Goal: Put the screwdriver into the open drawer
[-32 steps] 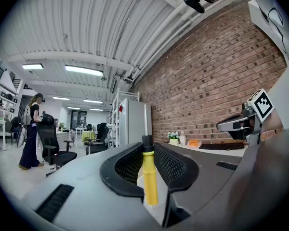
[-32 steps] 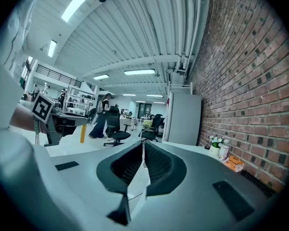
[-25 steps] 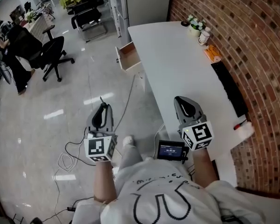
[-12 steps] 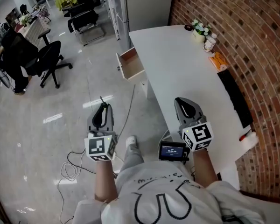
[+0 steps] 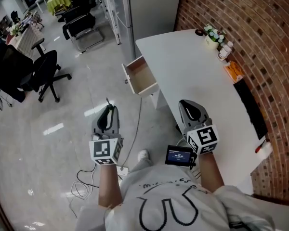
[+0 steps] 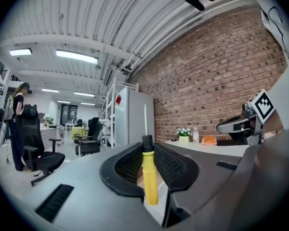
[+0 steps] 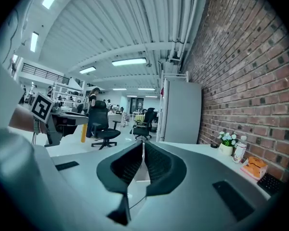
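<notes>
A yellow-handled screwdriver [image 6: 149, 177] with a black collar and thin steel shaft stands upright between the jaws of my left gripper [image 6: 148, 165], which is shut on it. In the head view the left gripper [image 5: 107, 114] hangs over the floor, its shaft tip poking up. The open drawer [image 5: 141, 77] juts out from the white table's left side, ahead of both grippers. My right gripper [image 5: 190, 110] hovers over the table's near edge; its jaws are closed together with nothing between them [image 7: 142, 158].
The white table [image 5: 192, 71] runs along a brick wall, carrying a flower pot [image 5: 212, 35], a cup, an orange item [image 5: 232, 70] and a black keyboard [image 5: 253, 107]. Cables [image 5: 82, 186] lie on the floor. Office chairs [image 5: 43, 71] stand at left.
The view has advanced toward the table; the drawer and table now sit nearer and lower in the head view. Both grippers keep their pose.
</notes>
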Tool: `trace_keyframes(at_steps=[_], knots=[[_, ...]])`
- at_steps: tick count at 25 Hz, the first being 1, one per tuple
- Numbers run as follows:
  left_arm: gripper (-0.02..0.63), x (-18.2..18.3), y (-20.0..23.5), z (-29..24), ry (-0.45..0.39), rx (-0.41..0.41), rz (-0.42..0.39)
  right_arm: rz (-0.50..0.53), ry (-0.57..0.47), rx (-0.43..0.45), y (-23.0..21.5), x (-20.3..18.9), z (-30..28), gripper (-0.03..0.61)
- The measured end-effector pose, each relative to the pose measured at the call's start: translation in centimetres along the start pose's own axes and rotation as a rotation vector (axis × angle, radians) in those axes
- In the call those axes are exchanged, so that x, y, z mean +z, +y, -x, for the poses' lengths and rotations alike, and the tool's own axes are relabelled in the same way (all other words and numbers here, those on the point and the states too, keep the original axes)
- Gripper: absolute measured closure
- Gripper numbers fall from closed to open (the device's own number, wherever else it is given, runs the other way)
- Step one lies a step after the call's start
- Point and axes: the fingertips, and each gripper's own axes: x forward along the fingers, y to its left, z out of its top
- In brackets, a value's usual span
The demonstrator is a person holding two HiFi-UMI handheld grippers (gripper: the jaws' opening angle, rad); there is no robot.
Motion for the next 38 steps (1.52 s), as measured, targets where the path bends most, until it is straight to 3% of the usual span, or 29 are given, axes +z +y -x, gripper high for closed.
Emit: trace_keyframes(at_steps=[11,26,38], knots=[[0.535,-0.8,6.9,-6.1,0.006,-0.06,0.003,-0.005,0.042,-0.053,1.3,0.7,-7.7,0.552],[0.535,-2.4,7.9,-10.6,0.04,-0.095,0.002,-0.044,0.094,-0.101,-1.4,-1.8,-10.0,0.552],[0.535,-2.4,10.9,-21.0,0.046,-0.158,-0.014,-0.081,0.086,-0.18,-6.7,-1.5,-18.0,0.552]])
